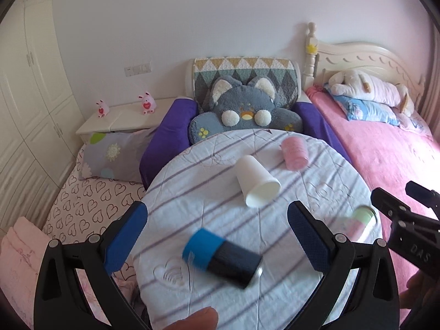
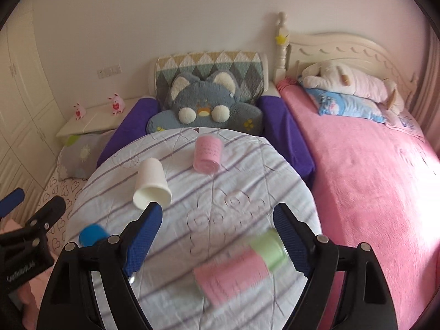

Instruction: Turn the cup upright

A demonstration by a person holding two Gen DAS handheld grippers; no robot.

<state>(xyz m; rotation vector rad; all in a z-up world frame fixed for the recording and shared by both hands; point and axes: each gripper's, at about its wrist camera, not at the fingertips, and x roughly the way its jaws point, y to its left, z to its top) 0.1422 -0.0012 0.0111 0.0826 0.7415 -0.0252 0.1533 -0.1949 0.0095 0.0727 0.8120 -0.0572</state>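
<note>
Both grippers, left gripper (image 1: 217, 236) and right gripper (image 2: 217, 239), are hovering spread wide, holding nothing. White paper cup (image 1: 257, 183) is lying near the table's (image 1: 316, 288) far edge; it is probably light and crushable, so grip its sidewall gently.

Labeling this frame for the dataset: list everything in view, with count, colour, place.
round table: 1, white cloth with purple stripes, centre
white cup: 1, on its side, table middle
pink cup: 1, on its side, table far side
blue-black cup: 1, on its side, near left gripper
pink-green cup: 1, on its side, near right gripper
cat cushion: 1, grey, behind table
bed: 1, pink cover, right
bunny toys: 2, pink, nightstand
left gripper: open
right gripper: open
</note>
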